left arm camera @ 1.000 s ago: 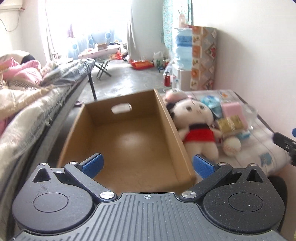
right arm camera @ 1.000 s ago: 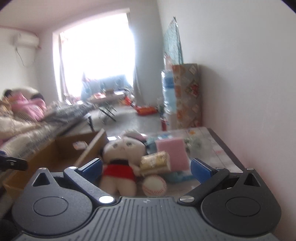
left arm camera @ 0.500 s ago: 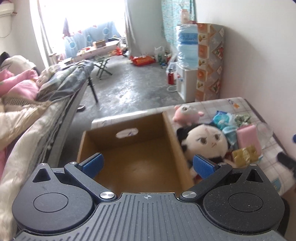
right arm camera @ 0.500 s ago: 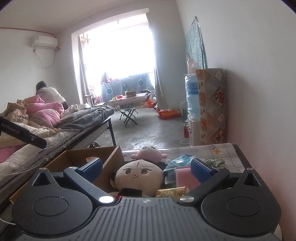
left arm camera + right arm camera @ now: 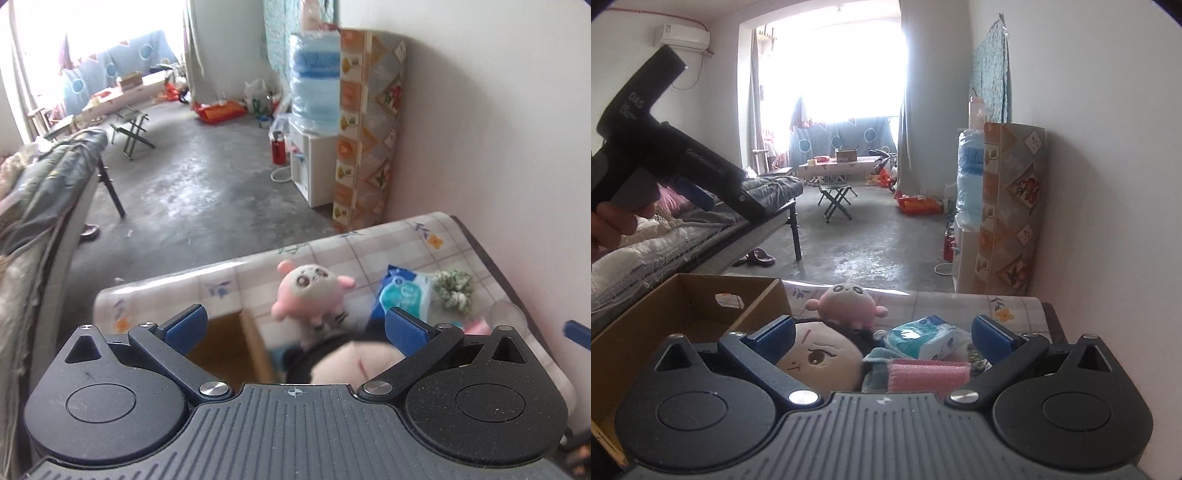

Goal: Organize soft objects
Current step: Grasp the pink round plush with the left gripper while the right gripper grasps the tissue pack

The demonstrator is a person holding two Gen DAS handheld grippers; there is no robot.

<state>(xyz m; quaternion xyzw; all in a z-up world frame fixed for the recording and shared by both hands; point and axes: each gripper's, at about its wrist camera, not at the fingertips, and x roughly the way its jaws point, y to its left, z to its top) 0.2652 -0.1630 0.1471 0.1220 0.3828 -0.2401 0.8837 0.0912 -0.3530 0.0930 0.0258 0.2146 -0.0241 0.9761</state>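
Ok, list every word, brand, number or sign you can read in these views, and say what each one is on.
"DAS": white letters on the black body of the left hand-held gripper, seen from the right wrist view.
Smaller print under it and along its arm: too blurred to read.
Blue tissue pack: printing too small to read.
Water bottle label: unreadable.

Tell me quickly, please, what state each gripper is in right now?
Left gripper: open, holding nothing.
Right gripper: open, holding nothing.
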